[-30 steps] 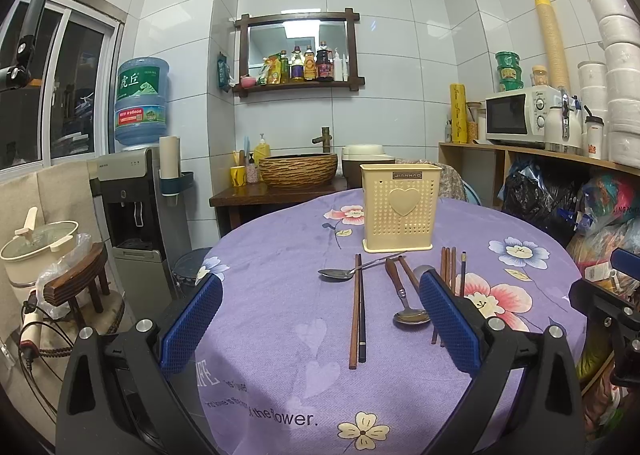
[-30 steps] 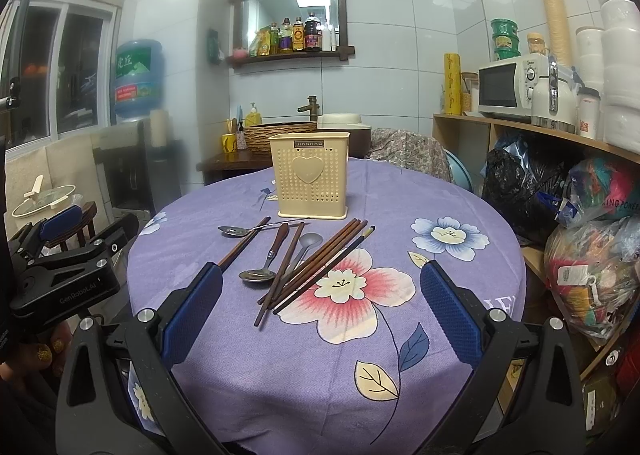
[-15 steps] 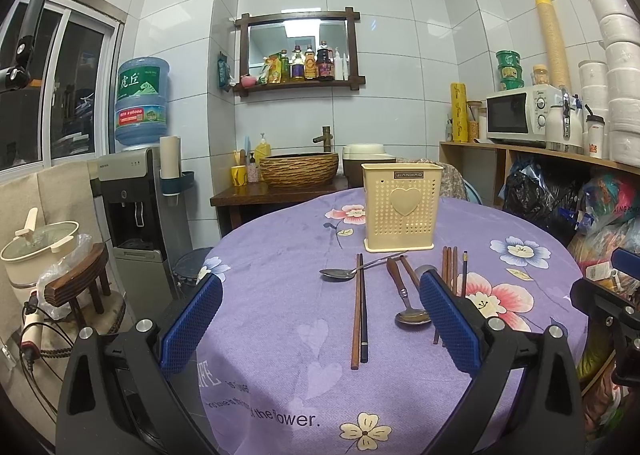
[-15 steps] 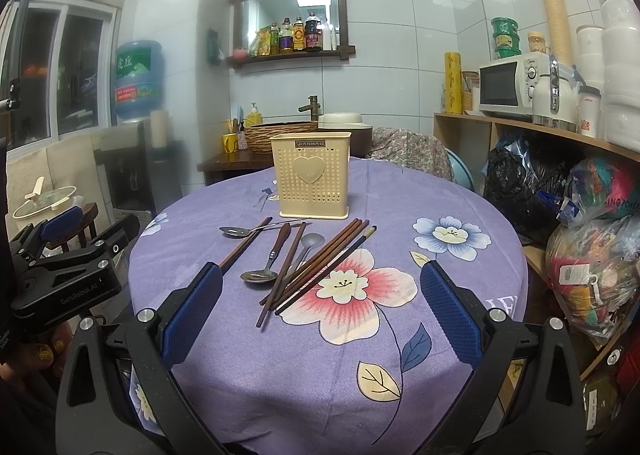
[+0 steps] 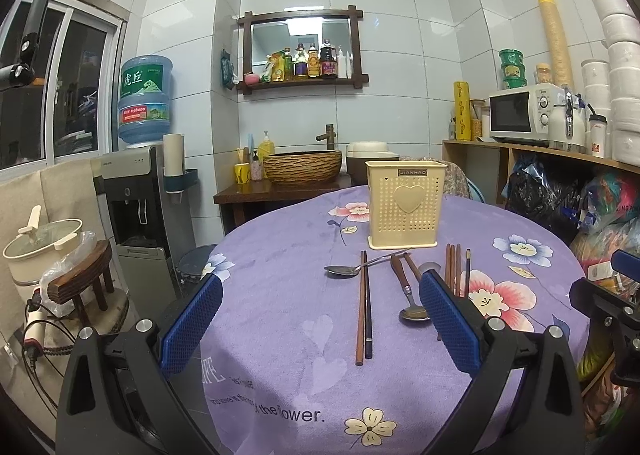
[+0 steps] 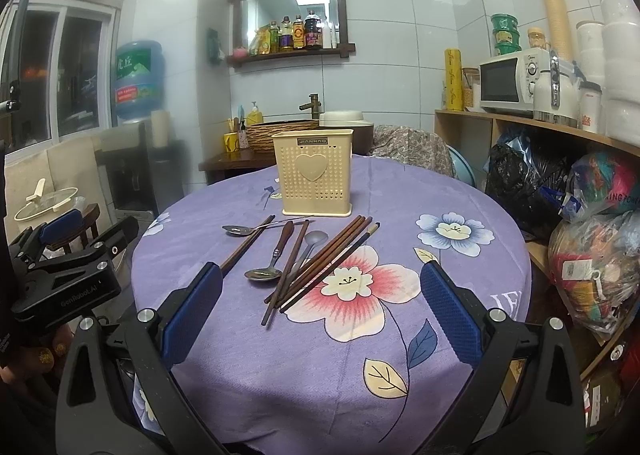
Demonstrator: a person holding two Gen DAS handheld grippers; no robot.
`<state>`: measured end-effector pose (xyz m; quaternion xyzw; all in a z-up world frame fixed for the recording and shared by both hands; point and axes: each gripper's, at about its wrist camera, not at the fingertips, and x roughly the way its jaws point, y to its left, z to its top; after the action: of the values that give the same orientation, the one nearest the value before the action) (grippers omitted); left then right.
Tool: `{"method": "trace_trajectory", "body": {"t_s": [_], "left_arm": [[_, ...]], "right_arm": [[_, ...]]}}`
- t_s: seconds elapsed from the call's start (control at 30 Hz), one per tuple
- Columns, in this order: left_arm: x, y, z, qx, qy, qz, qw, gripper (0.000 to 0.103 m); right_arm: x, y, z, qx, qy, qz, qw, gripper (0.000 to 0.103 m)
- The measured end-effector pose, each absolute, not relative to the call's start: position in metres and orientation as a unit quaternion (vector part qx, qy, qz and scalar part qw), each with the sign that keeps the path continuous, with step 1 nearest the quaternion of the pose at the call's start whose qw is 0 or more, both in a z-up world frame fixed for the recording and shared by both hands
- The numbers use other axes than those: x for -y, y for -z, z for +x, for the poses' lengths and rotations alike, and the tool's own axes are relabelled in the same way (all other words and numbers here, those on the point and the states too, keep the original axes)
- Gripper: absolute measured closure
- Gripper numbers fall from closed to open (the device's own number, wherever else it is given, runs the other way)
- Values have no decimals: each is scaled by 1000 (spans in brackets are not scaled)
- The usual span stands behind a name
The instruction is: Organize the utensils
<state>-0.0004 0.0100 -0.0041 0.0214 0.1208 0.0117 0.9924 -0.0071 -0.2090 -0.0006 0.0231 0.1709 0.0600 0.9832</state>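
Both grippers, left gripper point(image 5: 318, 309) and right gripper point(image 6: 320, 305), hang spread wide, empty; chopsticks point(image 6: 320, 261) and spoons point(image 6: 270, 257) lie mid-tabletop point(image 6: 400, 191) by the holder point(image 6: 314, 173).

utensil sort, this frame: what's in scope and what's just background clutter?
In scope:
- cream utensil holder
- chopsticks
- wood-handled spoon
- metal spoon
- grey spoon
- chopstick pair

Background:
- microwave
- water jug
- woven basin
- sauce bottles
- lidded pot
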Motion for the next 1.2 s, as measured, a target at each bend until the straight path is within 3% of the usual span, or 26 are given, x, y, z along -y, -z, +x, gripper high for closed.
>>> {"method": "trace_trajectory", "body": {"t_s": [0.67, 1.2], "left_arm": [[-7, 13, 12, -145, -5, 37, 989, 5], [-31, 33, 121, -309, 70, 55, 947, 5]], "right_arm": [[211, 14, 10, -194, -59, 11, 979, 5], [227, 38, 112, -300, -55, -18, 952, 5]]}}
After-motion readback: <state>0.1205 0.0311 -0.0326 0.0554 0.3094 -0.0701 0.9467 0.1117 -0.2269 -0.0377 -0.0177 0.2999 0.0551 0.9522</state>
